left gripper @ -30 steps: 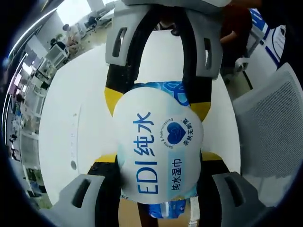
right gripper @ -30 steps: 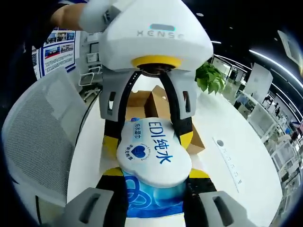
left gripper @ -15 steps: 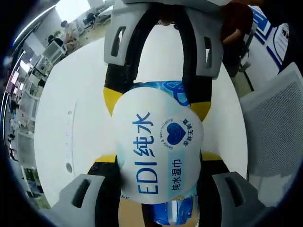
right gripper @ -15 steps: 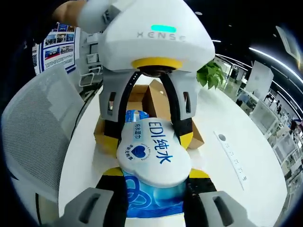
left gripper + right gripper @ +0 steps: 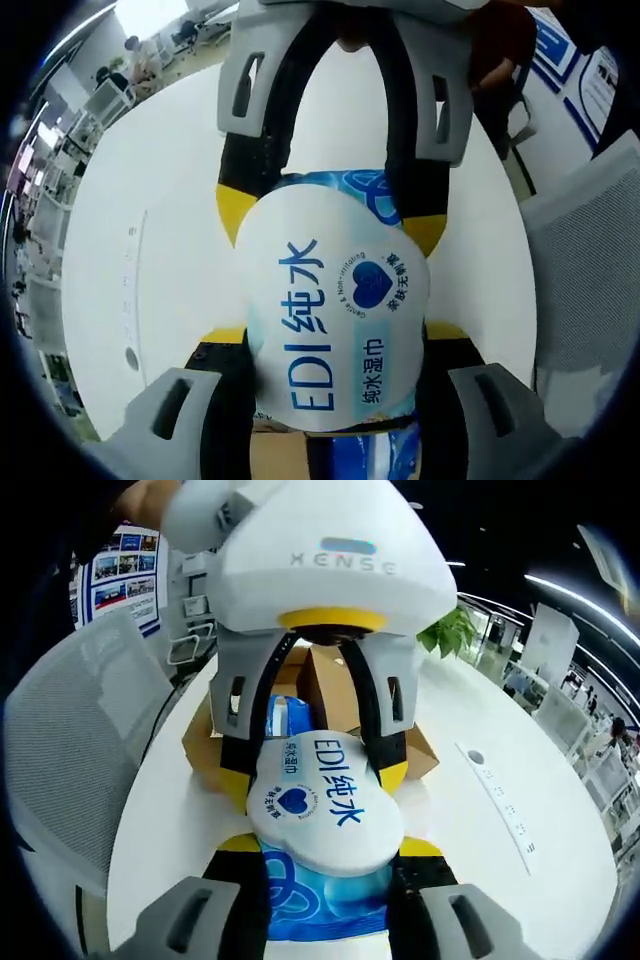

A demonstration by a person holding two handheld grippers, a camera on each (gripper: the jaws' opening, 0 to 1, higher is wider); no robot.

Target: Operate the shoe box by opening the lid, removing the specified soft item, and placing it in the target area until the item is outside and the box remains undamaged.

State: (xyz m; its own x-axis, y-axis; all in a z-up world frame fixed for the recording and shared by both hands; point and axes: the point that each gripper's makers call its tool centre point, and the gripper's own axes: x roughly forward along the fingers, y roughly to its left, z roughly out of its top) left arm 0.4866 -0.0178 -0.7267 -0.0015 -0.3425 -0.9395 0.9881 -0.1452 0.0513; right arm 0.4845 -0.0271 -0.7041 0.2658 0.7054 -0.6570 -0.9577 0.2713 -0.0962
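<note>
Wipes pack (image 5: pixel 325 825) out of open shoe box (image 5: pixel 300 695), clamped end to end between both grippers (image 5: pixel 325 855) (image 5: pixel 335 345) above table (image 5: pixel 560 880); apparently only placement remains.

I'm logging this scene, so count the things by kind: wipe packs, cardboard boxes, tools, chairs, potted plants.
Wet wipe pack: 1
Cardboard box: 1
Tools: 2, left tool, right tool
Mesh chair: 1
Potted plant: 1
Total: 6

The left gripper view looked very close at the soft white and blue wipes pack (image 5: pixel 335 335), down toward the round white table (image 5: pixel 150 250); the right gripper view faced it from the other end; both shared the pack (image 5: pixel 325 810).
</note>
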